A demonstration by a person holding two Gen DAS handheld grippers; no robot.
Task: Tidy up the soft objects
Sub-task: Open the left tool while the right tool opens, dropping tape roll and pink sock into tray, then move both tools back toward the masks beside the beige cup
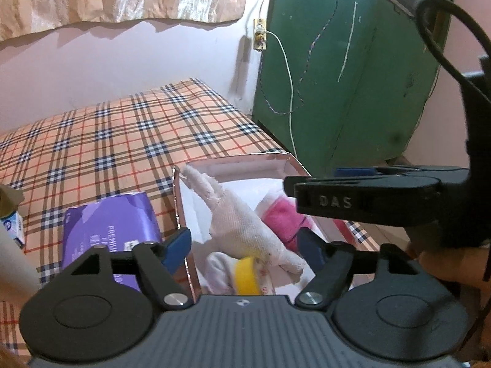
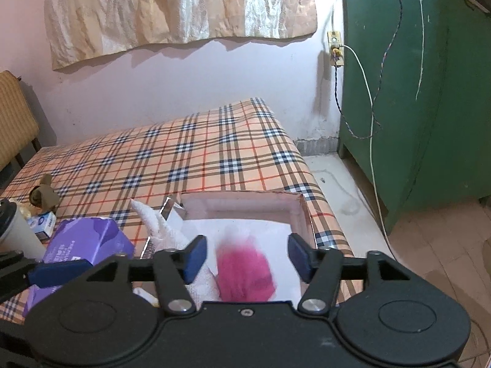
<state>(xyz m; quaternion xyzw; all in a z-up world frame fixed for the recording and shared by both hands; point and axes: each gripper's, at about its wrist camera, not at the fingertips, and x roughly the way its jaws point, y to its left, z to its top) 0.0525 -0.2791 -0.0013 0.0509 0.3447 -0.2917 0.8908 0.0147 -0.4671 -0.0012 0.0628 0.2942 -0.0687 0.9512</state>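
In the left wrist view your left gripper [image 1: 247, 247] hangs at the lower centre of the frame, above an open cardboard box [image 1: 233, 165] that stands on the checked cloth [image 1: 122, 141]. Its jaws stand wide apart and press on nothing. Between its blue fingers [image 1: 176, 245] you see a white cloth toy [image 1: 242, 224] that lies slanted in the box, with one thin end resting on the box's left wall. Under the toy there is a yellow ring-shaped piece [image 1: 245, 273], and to the right of it a pink soft thing [image 1: 282, 217]. A purple packet [image 1: 110, 230] lies just beside the box, at the lower left.

In the right wrist view your right gripper [image 2: 245, 257] is also over the box [image 2: 300, 214], in the lower centre. Its jaws are well apart too, and nothing is gripped. The pink soft thing [image 2: 245, 276] is blurred here and sits between the fingers, without touching the pads. The white cloth toy [image 2: 159, 227] is at its left, and the purple packet [image 2: 89, 239] is further left. A green cabinet [image 2: 429, 92] fills the right side.
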